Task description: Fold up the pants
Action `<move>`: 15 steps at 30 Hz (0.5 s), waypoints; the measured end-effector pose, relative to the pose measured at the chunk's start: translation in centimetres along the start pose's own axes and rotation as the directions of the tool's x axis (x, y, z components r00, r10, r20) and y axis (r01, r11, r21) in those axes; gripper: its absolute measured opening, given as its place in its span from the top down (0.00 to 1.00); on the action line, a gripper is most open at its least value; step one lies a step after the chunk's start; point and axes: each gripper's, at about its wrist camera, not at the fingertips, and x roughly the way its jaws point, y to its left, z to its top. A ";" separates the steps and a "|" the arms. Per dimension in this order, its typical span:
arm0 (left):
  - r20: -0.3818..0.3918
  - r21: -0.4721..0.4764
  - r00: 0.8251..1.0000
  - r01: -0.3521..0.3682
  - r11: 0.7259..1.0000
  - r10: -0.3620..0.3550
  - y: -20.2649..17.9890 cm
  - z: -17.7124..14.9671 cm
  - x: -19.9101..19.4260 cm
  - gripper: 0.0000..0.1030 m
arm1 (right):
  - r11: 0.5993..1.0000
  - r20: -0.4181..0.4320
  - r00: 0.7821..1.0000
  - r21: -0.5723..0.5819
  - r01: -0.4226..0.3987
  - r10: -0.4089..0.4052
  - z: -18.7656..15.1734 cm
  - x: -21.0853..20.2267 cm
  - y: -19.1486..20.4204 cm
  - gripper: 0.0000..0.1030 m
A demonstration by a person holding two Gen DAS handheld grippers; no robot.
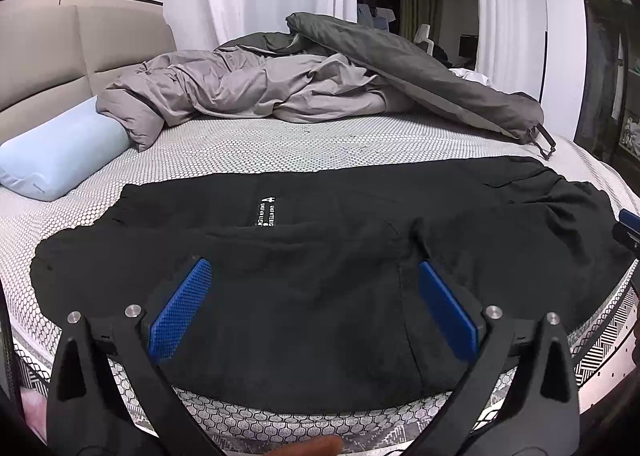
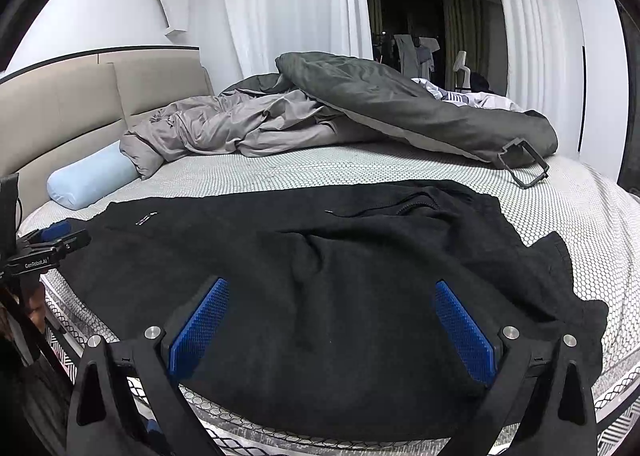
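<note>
Black pants (image 1: 320, 264) lie spread across the near part of the bed, with a small white printed label (image 1: 267, 211) on them. In the right wrist view the same pants (image 2: 340, 296) show a drawstring and waistband toward the far right. My left gripper (image 1: 314, 276) hovers open just above the pants near the bed's front edge, its blue pads wide apart. My right gripper (image 2: 332, 292) is open too, over the pants' right half, nothing between its fingers. The left gripper's tool (image 2: 52, 240) shows at the left edge of the right wrist view.
A rumpled grey duvet (image 1: 256, 91) and a dark grey cover (image 1: 420, 79) are piled at the far side of the mattress (image 1: 320, 143). A light blue pillow (image 1: 60, 151) rests by the beige headboard (image 1: 60, 55). White curtains hang behind.
</note>
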 end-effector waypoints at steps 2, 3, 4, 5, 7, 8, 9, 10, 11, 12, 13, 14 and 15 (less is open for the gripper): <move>0.000 -0.002 1.000 -0.003 1.000 0.003 0.1 0.0 0.1 0.01 | 1.000 -0.001 1.000 0.002 -0.001 0.001 -0.1 -0.1 -0.1 0.00; -0.002 -0.003 1.000 -0.003 1.000 0.003 0.1 0.0 0.1 0.01 | 1.000 0.000 1.000 0.003 0.002 -0.002 -0.2 -0.1 -0.1 0.00; -0.002 -0.003 1.000 -0.004 1.000 0.004 0.2 0.0 0.2 0.01 | 1.000 0.000 1.000 0.004 0.005 -0.005 -0.1 -0.2 0.0 0.00; -0.002 -0.004 1.000 -0.005 1.000 0.005 0.3 0.0 0.2 0.01 | 1.000 -0.003 1.000 0.006 0.004 -0.004 -0.1 -0.2 -0.1 0.00; -0.005 -0.003 1.000 -0.005 1.000 0.005 0.2 0.1 0.4 0.01 | 1.000 -0.001 1.000 0.012 0.009 -0.009 -0.1 -0.3 -0.1 0.00; -0.006 -0.001 1.000 -0.007 1.000 0.007 0.2 0.0 0.5 0.01 | 1.000 0.000 1.000 0.014 0.009 -0.009 -0.1 -0.4 -0.1 0.00; -0.005 -0.001 1.000 -0.006 1.000 0.006 0.3 0.1 0.4 0.01 | 1.000 -0.001 1.000 0.014 0.007 -0.007 -0.1 -0.4 -0.1 0.00; -0.006 -0.003 1.000 -0.004 1.000 0.004 0.3 0.1 0.4 0.01 | 1.000 0.001 1.000 0.014 0.009 -0.009 -0.1 -0.4 -0.1 0.00; -0.005 -0.003 1.000 -0.004 1.000 0.004 0.3 0.1 0.4 0.01 | 1.000 0.003 1.000 0.013 0.011 -0.011 -0.1 -0.5 -0.1 0.00; -0.005 -0.003 1.000 -0.004 1.000 0.004 0.3 0.1 0.5 0.01 | 1.000 0.002 1.000 0.011 0.011 -0.011 -0.1 -0.5 -0.1 0.00; -0.004 -0.003 1.000 -0.008 1.000 0.008 0.3 0.1 0.5 0.01 | 1.000 0.002 1.000 0.010 0.013 -0.013 -0.1 -0.5 -0.1 0.00; -0.003 -0.004 1.000 -0.011 1.000 0.011 0.3 0.1 0.6 0.01 | 1.000 0.004 1.000 0.010 0.014 -0.014 -0.1 -0.6 0.0 0.00; -0.003 -0.006 1.000 -0.012 1.000 0.012 0.3 0.1 0.6 0.01 | 1.000 0.003 1.000 0.011 0.013 -0.013 -0.1 -0.6 0.0 0.00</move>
